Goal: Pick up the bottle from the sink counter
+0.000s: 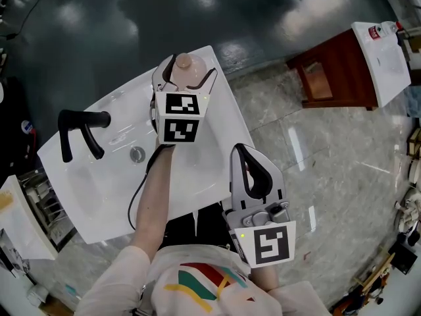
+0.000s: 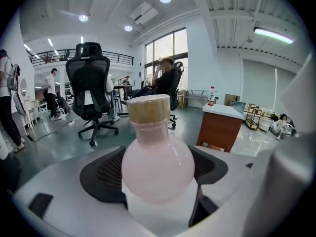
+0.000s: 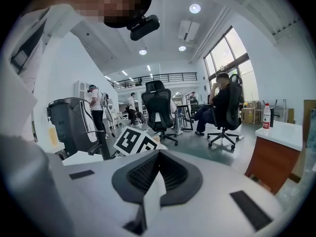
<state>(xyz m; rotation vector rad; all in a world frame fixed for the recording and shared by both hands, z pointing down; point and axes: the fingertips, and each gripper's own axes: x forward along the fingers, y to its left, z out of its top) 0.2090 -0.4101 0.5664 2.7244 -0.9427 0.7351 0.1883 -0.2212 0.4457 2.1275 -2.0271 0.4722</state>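
A round pale pink bottle with a tan cap stands at the far end of the white sink counter. My left gripper is closed around its body, jaws on either side. In the left gripper view the bottle fills the gap between the black pads, cap upright. My right gripper hangs near the counter's front right edge, jaws pressed together with nothing between them; in the right gripper view its black pads meet.
A black faucet rises at the left of the basin, whose drain lies just left of my forearm. A second white counter on a brown cabinet carries a small bottle at the far right. Office chairs and people are beyond.
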